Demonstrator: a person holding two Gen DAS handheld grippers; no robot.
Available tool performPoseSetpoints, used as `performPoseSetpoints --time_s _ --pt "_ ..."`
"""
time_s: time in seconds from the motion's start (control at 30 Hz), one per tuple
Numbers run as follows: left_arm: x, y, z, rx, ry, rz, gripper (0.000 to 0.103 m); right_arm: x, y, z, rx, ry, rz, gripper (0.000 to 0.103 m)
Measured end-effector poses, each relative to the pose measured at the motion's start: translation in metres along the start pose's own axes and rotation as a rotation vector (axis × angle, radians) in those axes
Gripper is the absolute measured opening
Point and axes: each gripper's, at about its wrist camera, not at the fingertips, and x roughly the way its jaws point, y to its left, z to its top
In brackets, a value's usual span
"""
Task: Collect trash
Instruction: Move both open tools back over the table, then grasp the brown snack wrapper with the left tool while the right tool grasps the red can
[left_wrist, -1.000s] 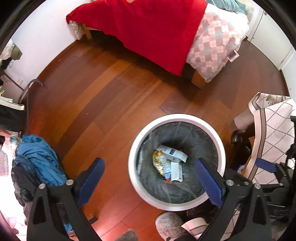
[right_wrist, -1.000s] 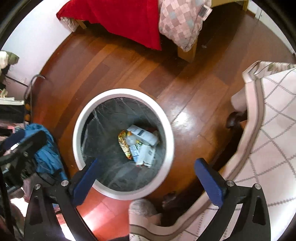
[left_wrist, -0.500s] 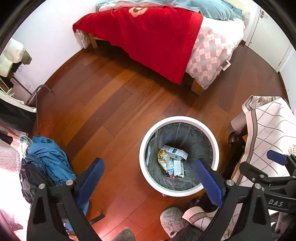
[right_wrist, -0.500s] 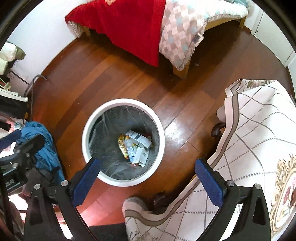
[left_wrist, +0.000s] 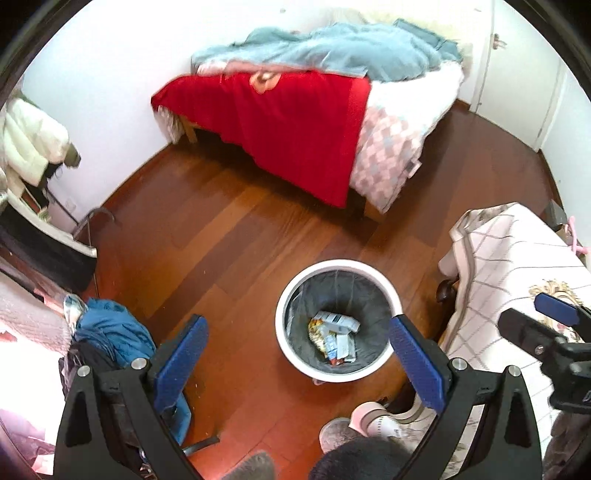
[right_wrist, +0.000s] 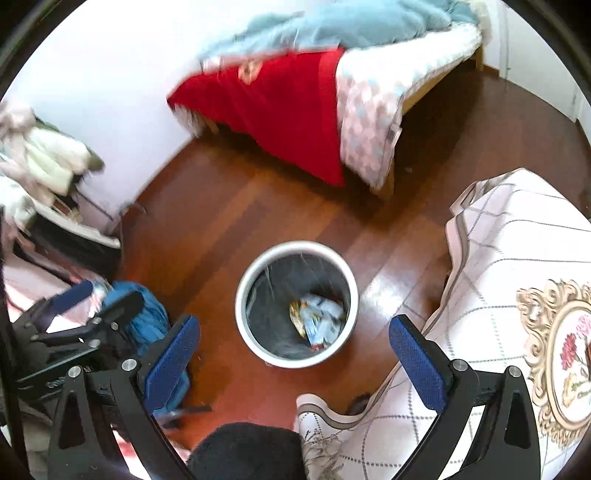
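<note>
A round white trash bin (left_wrist: 286, 306) with a grey liner stands on the wooden floor; it also shows in the right wrist view (right_wrist: 242, 291). Several wrappers and small cartons (left_wrist: 334, 334) lie at its bottom, also seen in the right wrist view (right_wrist: 316, 321). My left gripper (left_wrist: 297, 345) is open and empty, high above the bin. My right gripper (right_wrist: 293, 343) is open and empty, also high above it. The right gripper shows at the right edge of the left wrist view (left_wrist: 546, 328), and the left gripper at the left of the right wrist view (right_wrist: 81, 314).
A bed (left_wrist: 295, 110) with red and blue covers stands at the back. A table with a white checked cloth (right_wrist: 498, 277) is on the right. A blue garment heap (left_wrist: 110, 332) lies left. A person's slippered feet (left_wrist: 369, 424) stand near the bin.
Both grippers have risen well away from the bin and tilted up, so the bin looks smaller and more of the bed and walls shows. Both stay open and empty.
</note>
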Motion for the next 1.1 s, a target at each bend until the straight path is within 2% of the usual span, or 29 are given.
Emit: performPoseSetpoints --time_s 0.1,0.2,0.33,0.4,0.47,0.63,0.73,0.87,0.93,1.0,1.1 --pt "-0.020 -0.022 0.002 0.018 -0.039 -0.017 0.100 -0.042 -0.018 -0.010 0.048 -0.079 0.007 0.100" --pt "-0.030 -0.057 0.004 0.034 -0.058 -0.088 0.100 -0.079 -0.048 -0.023 0.114 -0.117 -0.002 0.068" --pt "-0.022 -0.123 0.003 0.108 -0.037 -0.134 0.103 -0.124 -0.112 -0.045 0.224 -0.159 -0.057 0.068" --pt "-0.015 -0.164 -0.001 0.144 -0.027 -0.142 0.103 -0.146 -0.156 -0.060 0.311 -0.167 -0.103 0.070" --pt "-0.004 -0.210 -0.006 0.183 -0.010 -0.143 0.103 -0.167 -0.210 -0.078 0.429 -0.162 -0.163 0.076" --pt "0.029 -0.324 -0.019 0.299 0.076 -0.150 0.103 -0.207 -0.349 -0.128 0.780 -0.163 -0.282 0.082" --pt "0.043 -0.377 -0.023 0.357 0.110 -0.150 0.103 -0.224 -0.435 -0.154 1.041 -0.181 -0.282 0.083" --pt "0.054 -0.434 -0.019 0.413 0.135 -0.160 0.103 -0.223 -0.509 -0.170 1.309 -0.217 -0.229 0.083" --pt "0.058 -0.454 -0.016 0.434 0.140 -0.161 0.103 -0.217 -0.531 -0.175 1.402 -0.212 -0.217 0.089" --pt "0.062 -0.468 -0.016 0.450 0.144 -0.167 0.103 -0.212 -0.547 -0.184 1.501 -0.227 -0.184 0.089" --pt "0.067 -0.488 -0.016 0.481 0.150 -0.171 0.103 -0.195 -0.563 -0.177 1.535 -0.209 -0.172 0.090"
